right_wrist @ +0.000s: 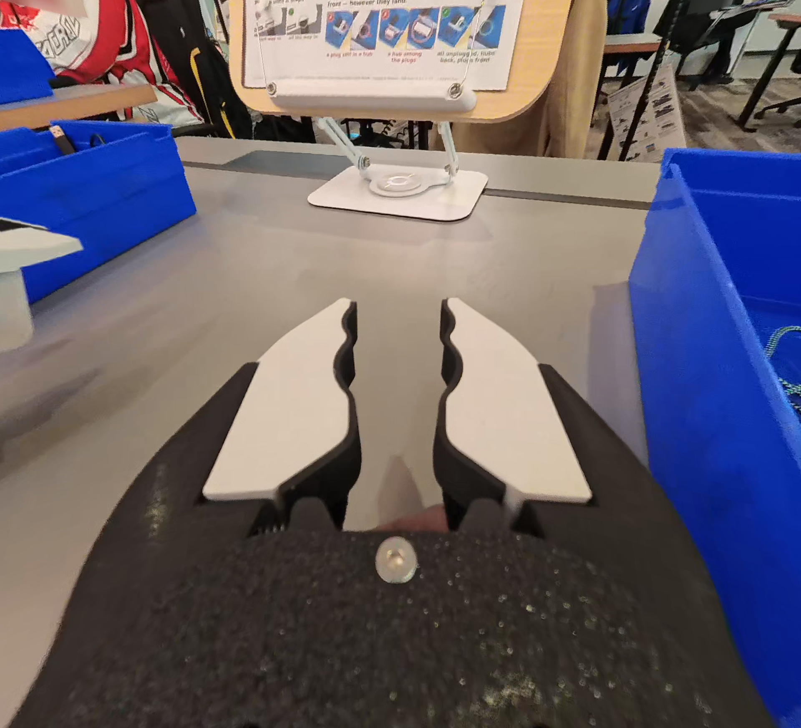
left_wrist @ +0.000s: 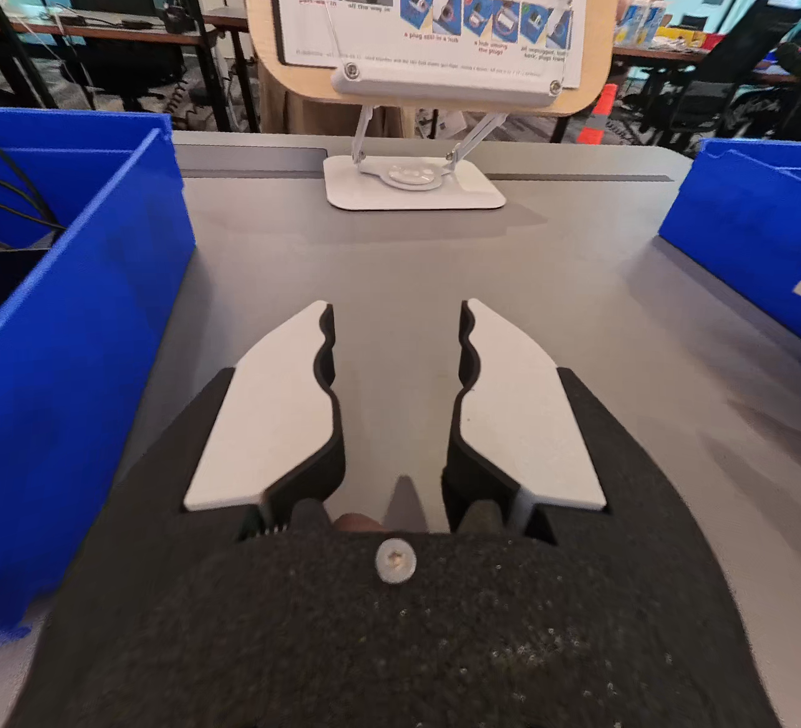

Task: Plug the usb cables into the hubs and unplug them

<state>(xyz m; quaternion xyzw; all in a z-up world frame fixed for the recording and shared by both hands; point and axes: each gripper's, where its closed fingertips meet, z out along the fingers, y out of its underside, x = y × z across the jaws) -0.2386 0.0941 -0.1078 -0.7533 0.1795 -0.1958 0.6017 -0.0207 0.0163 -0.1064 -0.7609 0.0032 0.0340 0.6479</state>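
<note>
My left gripper (left_wrist: pixel 396 308) is open and empty above the grey table (left_wrist: pixel 398 265), beside the blue bin (left_wrist: pixel 86 273) on its left. Black cables (left_wrist: pixel 26 195) lie in that bin. My right gripper (right_wrist: pixel 398 308) is open and empty above the grey table (right_wrist: pixel 390 265). A blue bin (right_wrist: pixel 715 360) stands on its right with a braided cable (right_wrist: pixel 784 343) inside. The left blue bin (right_wrist: pixel 99 191) shows far left in the right wrist view, with a black USB plug (right_wrist: pixel 60 139) standing up in it. The left gripper's white finger (right_wrist: pixel 39 243) shows at the left edge.
A white stand (left_wrist: pixel 414 186) at the table's far middle holds a wooden board with an instruction sheet (left_wrist: pixel 429 13); it also shows in the right wrist view (right_wrist: pixel 398 191). Another blue bin (left_wrist: pixel 745 221) stands at the right. Desks, chairs and an orange cone (left_wrist: pixel 600 117) lie beyond.
</note>
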